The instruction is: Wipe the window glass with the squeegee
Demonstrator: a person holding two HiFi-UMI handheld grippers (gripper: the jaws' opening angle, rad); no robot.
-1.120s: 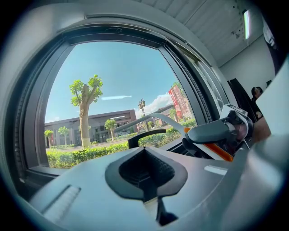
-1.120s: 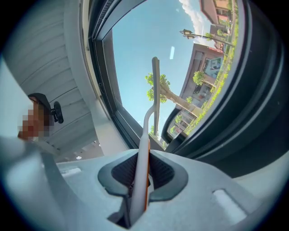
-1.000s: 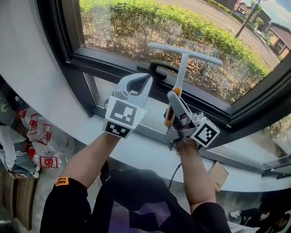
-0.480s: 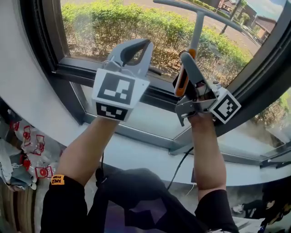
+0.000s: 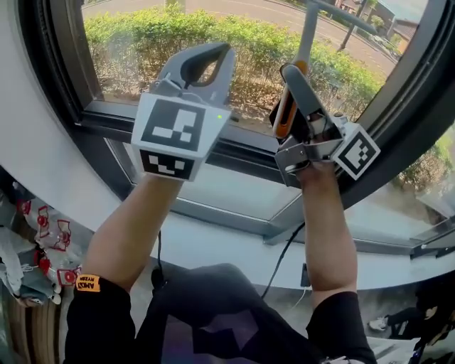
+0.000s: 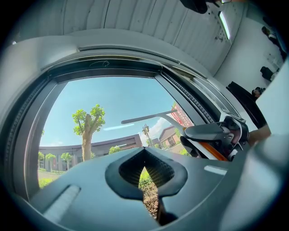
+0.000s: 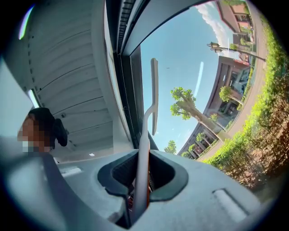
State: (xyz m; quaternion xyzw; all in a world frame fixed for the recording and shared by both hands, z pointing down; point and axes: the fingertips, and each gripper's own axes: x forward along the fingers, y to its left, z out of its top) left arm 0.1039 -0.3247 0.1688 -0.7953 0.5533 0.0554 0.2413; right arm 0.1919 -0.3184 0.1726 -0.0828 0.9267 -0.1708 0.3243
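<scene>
The squeegee has a grey shaft (image 5: 307,32) and an orange-and-grey handle (image 5: 286,106). My right gripper (image 5: 290,79) is shut on that handle and holds it upright before the window glass (image 5: 163,43). Only a short piece of the blade (image 5: 341,14) shows at the head view's top edge. In the right gripper view the shaft (image 7: 143,149) runs up from between the jaws to the narrow blade (image 7: 154,94), which lies against the pane (image 7: 189,63). My left gripper (image 5: 217,60) is raised beside it on the left, shut and holding nothing. The blade (image 6: 149,117) also shows in the left gripper view.
A dark window frame (image 5: 234,153) runs under the pane, and a thick dark mullion (image 5: 405,106) rises at the right. Below lies the white sill (image 5: 213,242). Plastic bottles (image 5: 43,234) lie on the floor at the left. A cable (image 5: 281,263) hangs below my right arm.
Both grippers have risen up the pane. The squeegee went up with the right one, and its blade now reaches the head view's top edge.
</scene>
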